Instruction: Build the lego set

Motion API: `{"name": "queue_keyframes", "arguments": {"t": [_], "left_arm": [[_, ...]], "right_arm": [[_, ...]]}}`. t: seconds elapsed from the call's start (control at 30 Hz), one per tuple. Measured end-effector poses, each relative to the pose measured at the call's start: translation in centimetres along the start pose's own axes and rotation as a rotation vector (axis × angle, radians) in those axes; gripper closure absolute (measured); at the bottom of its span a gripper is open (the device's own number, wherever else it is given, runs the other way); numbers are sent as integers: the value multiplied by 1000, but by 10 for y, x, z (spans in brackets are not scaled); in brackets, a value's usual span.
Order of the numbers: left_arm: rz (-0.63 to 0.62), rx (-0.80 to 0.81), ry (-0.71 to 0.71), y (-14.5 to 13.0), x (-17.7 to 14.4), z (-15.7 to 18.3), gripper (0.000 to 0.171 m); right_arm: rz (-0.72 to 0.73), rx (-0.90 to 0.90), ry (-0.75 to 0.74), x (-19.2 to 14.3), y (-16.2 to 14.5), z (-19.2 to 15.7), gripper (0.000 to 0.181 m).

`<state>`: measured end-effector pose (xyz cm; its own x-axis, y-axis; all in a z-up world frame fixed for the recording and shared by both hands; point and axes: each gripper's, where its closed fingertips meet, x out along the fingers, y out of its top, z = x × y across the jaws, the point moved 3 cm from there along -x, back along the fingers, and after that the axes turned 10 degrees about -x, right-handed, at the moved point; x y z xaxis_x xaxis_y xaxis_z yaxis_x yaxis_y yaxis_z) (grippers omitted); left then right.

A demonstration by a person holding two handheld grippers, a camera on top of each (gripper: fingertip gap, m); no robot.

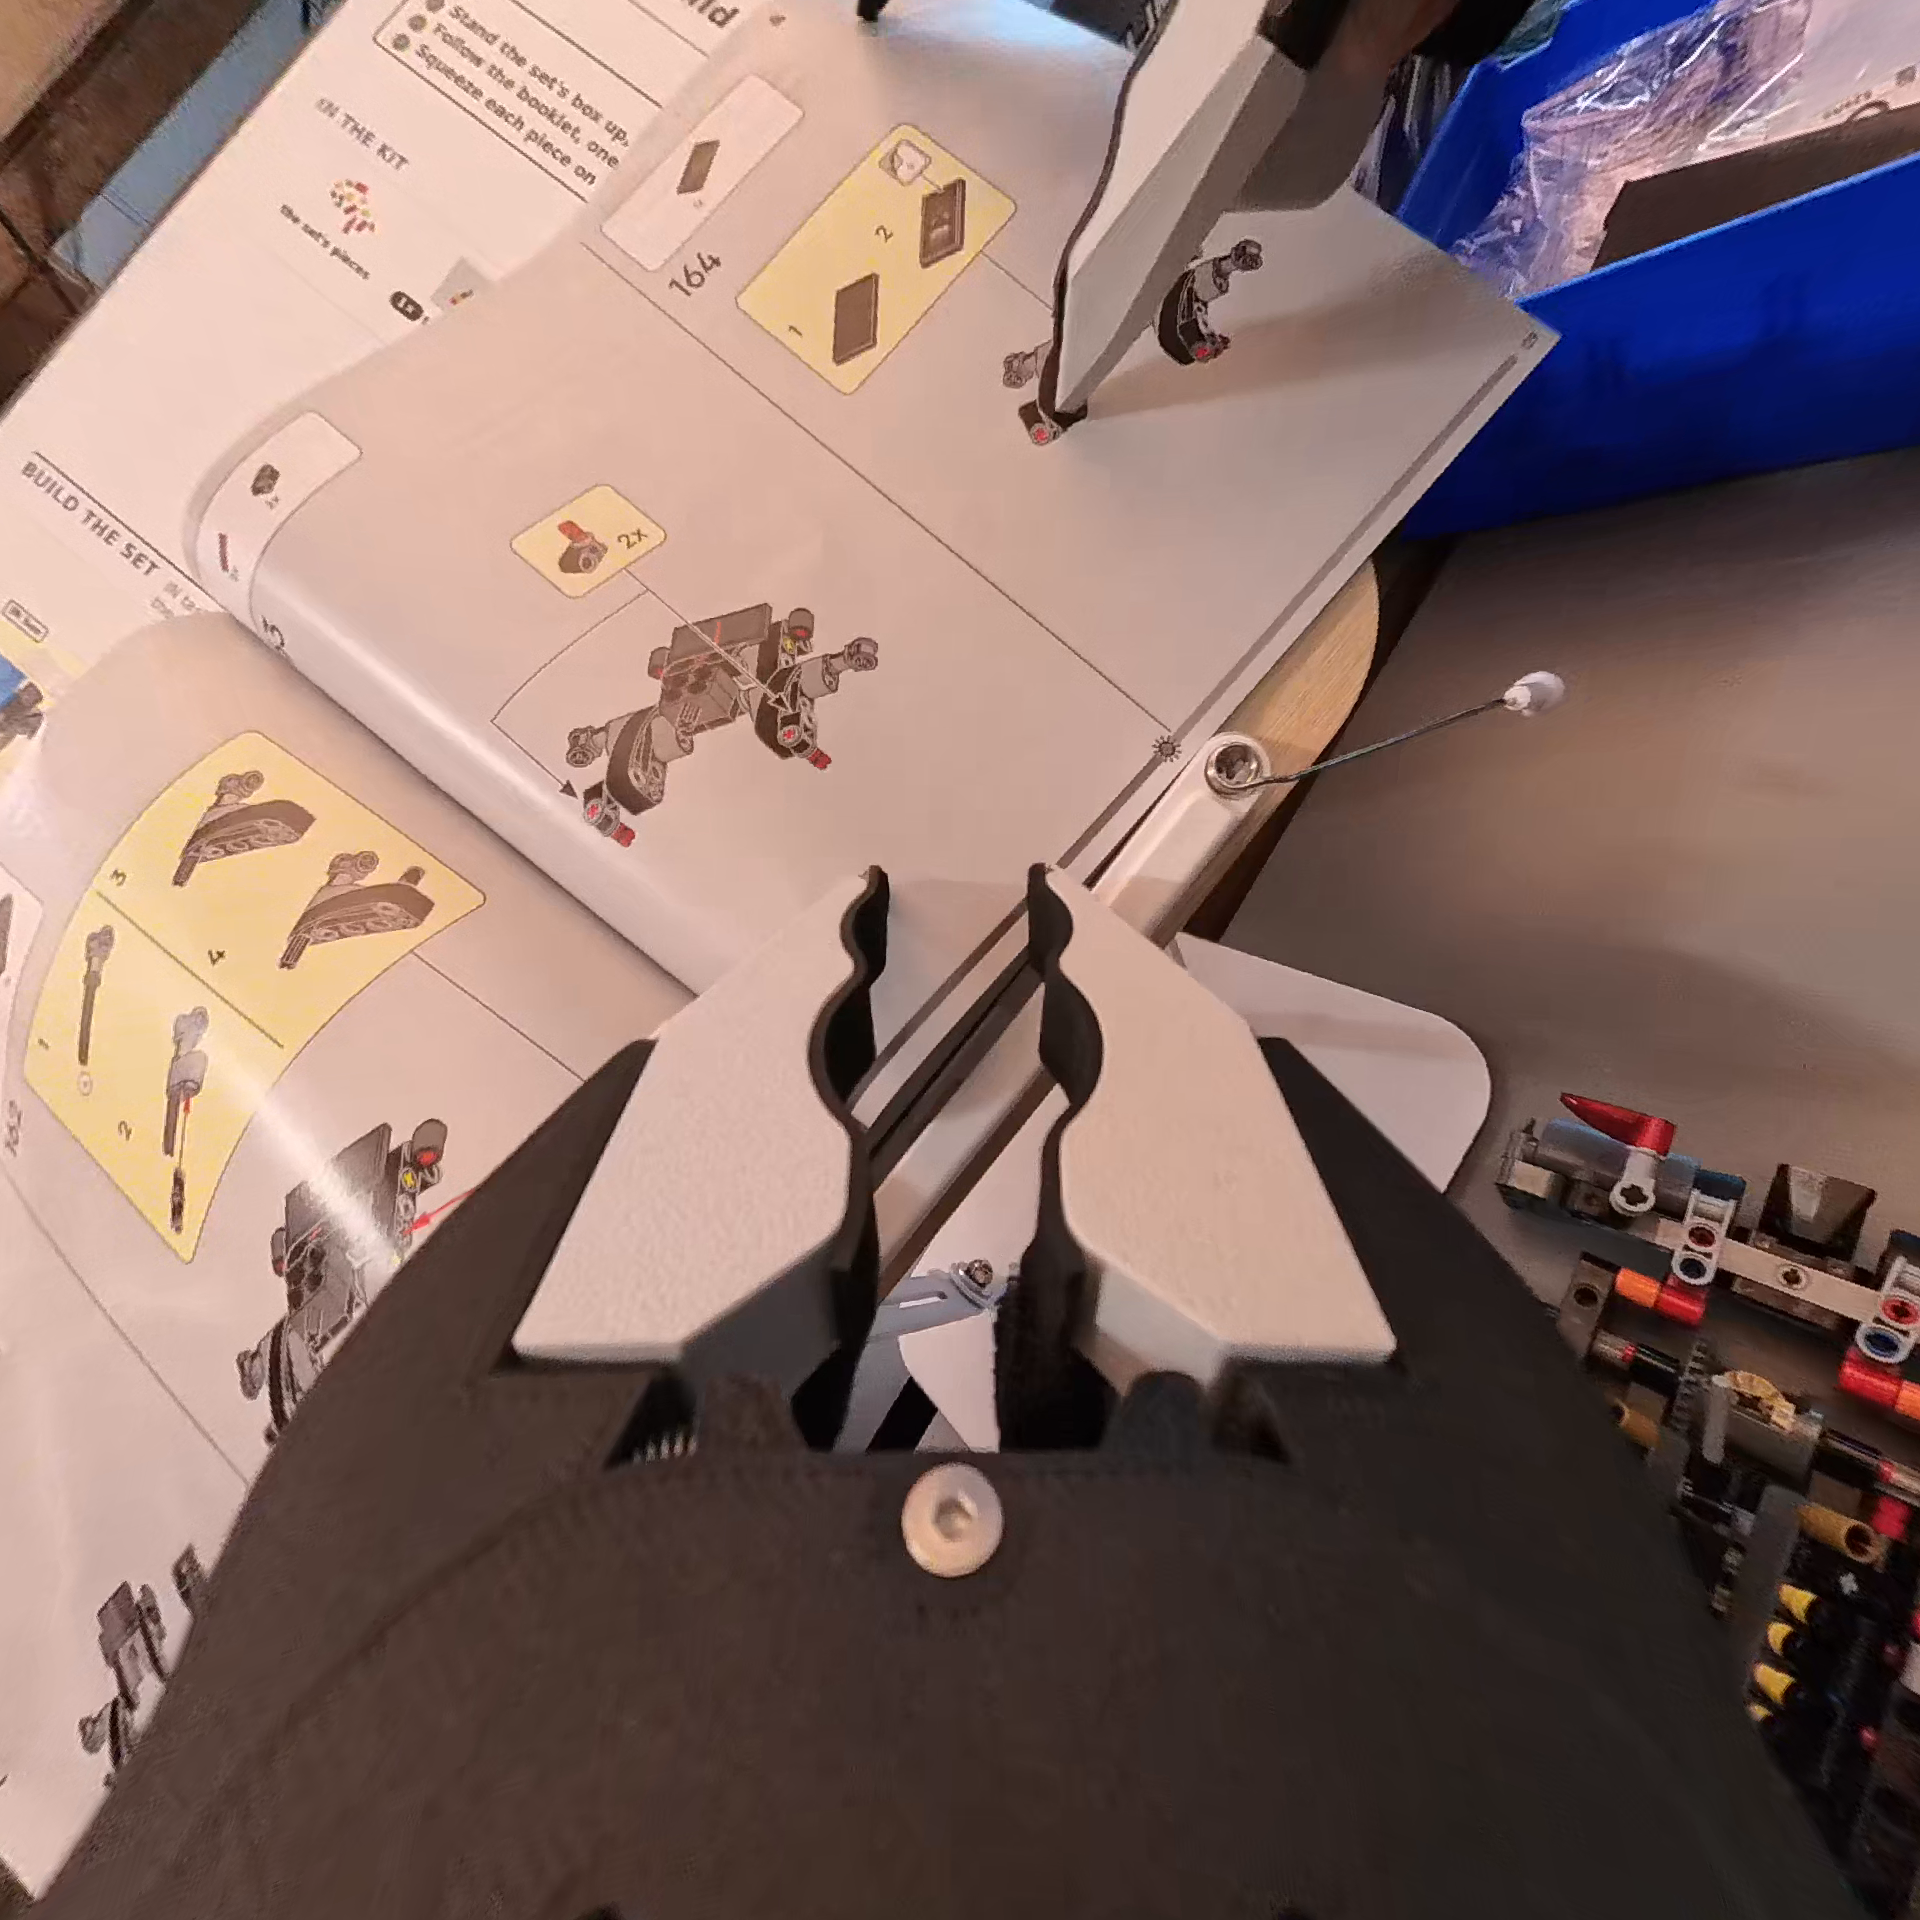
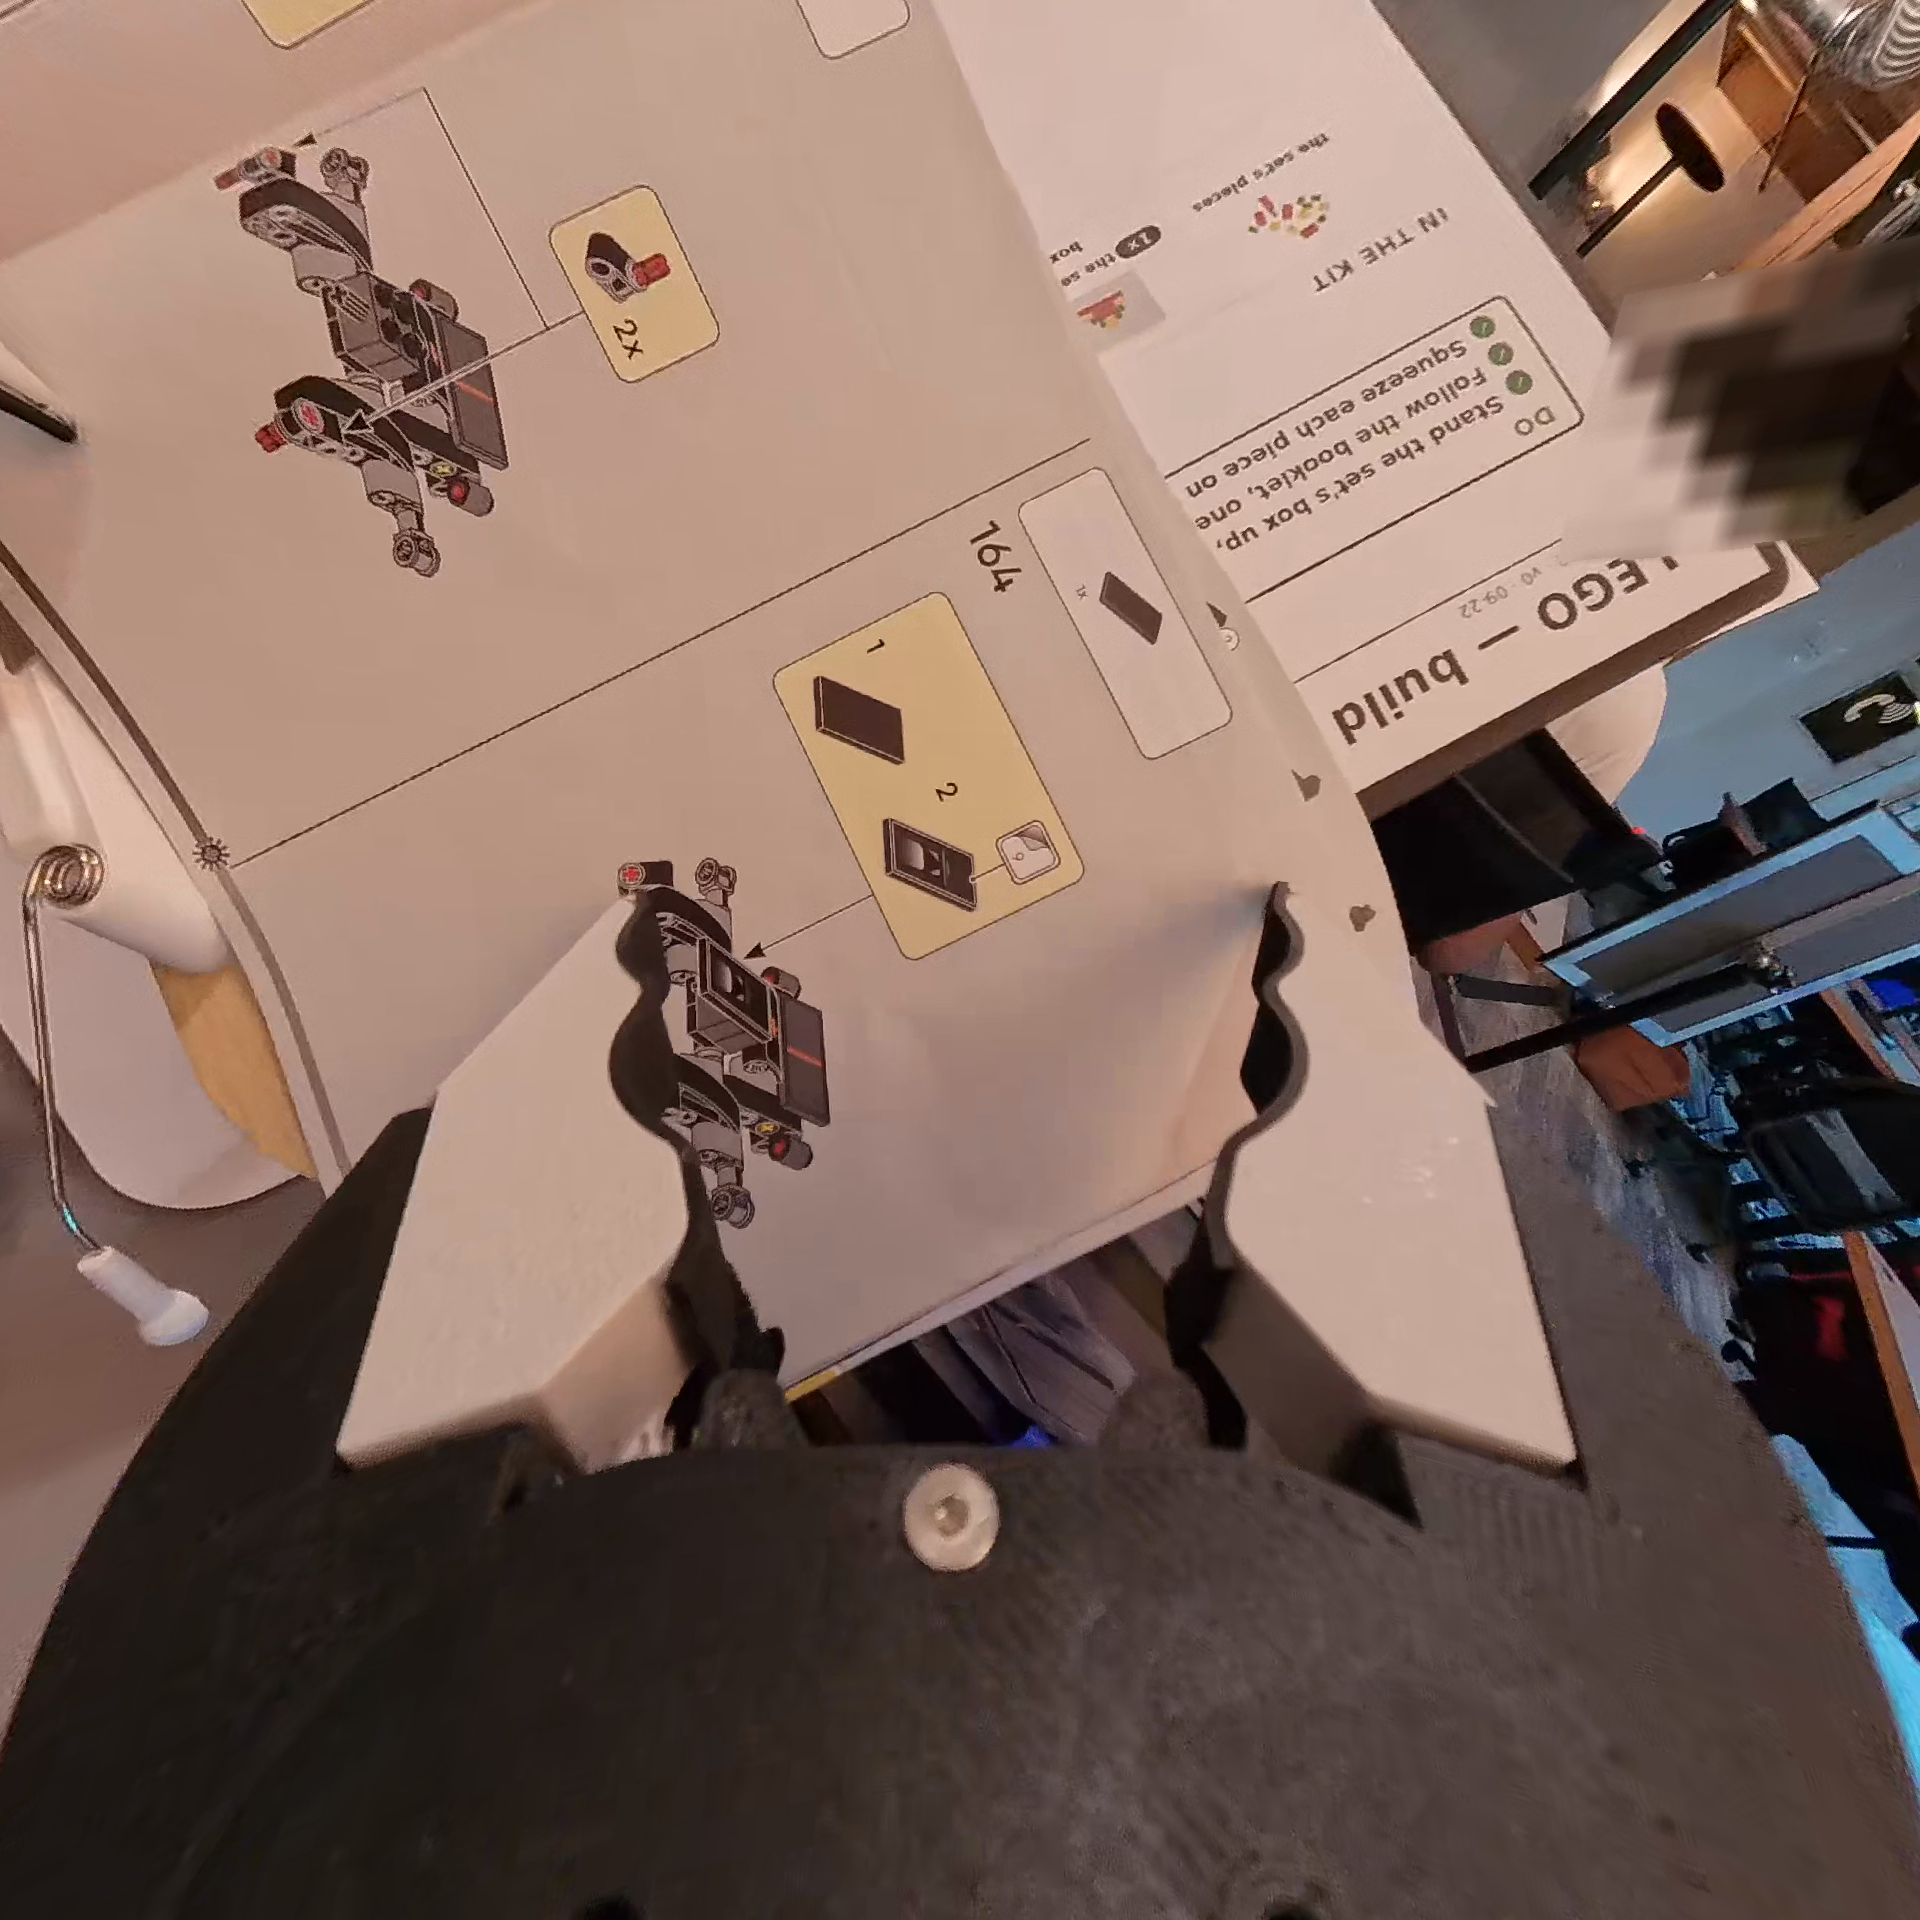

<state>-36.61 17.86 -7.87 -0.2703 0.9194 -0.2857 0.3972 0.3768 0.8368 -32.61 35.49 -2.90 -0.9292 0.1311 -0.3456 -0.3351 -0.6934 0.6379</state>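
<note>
- The instruction booklet point(image 1: 727, 499) is seen lying open on a white stand point(image 1: 1195, 831), with the pages curving up at the spine.
- The left gripper point(image 1: 956, 894) is held above the lower edge of the booklet stand; the jaws are released, a narrow gap is visible between them and nothing is held.
- The right gripper point(image 2: 951, 914) is seen over the right-hand page of the booklet point(image 2: 727, 520); the jaws are spread wide and empty.
- In the left wrist view, one white finger of the right gripper point(image 1: 1164, 239) is seen with its tip touching the printed page near the far corner.
- The partly built lego model point(image 1: 1766, 1403), in grey and black with red, orange, blue and yellow parts, is seen on the grey desk point(image 1: 1610, 883) at the right, apart from both grippers.
- A wire page holder with a white tip point(image 1: 1536, 694) is seen reaching out from a bolt on the stand over the desk.
- A blue bin point(image 1: 1714, 343) holding clear plastic bags is noted beyond the booklet's far right corner.
- A printed sheet point(image 2: 1403, 364) is seen lying under the booklet.
</note>
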Motion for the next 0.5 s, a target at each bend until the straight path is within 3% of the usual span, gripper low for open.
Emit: {"name": "queue_keyframes", "arguments": {"t": [0.13, 0.33, 0.5], "left_arm": [[4, -5, -5, 0, 0, -1, 148], [10, -8, -10, 0, 2, -1, 148], [15, -10, -17, 1, 1, 1, 145]], "right_arm": [[-1, -5, 13, 0, 1, 0, 74], [10, -78, 19, -1, 7, -10, 103], [30, -137, 23, -11, 17, -22, 148]]}}
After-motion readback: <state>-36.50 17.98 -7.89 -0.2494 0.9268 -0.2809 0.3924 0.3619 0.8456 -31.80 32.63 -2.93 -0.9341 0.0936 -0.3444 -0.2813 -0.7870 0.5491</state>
